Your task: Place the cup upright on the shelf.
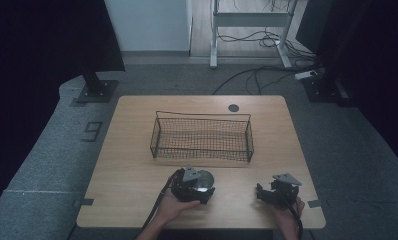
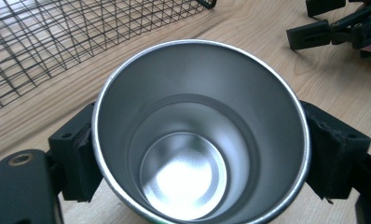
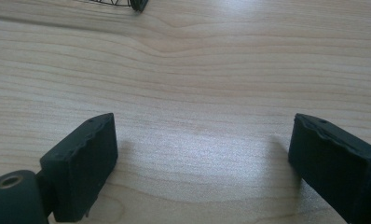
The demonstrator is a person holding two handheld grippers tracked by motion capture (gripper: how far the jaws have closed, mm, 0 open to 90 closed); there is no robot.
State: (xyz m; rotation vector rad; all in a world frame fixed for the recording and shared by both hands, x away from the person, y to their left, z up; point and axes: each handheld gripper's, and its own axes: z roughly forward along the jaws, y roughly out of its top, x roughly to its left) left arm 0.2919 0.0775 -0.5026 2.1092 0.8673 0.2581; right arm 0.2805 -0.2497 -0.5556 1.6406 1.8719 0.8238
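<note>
Left gripper view: a steel cup [image 2: 200,140] is clamped by the left gripper [image 2: 200,154], seemingly for the wire basket [image 2: 58,42] nearby; right gripper [image 3: 202,163] fingers [image 3: 81,163] are spread, empty

Silver steel cup [image 2: 200,140]; black mesh basket [image 1: 202,136]; light wood-grain table [image 1: 132,165].
</note>
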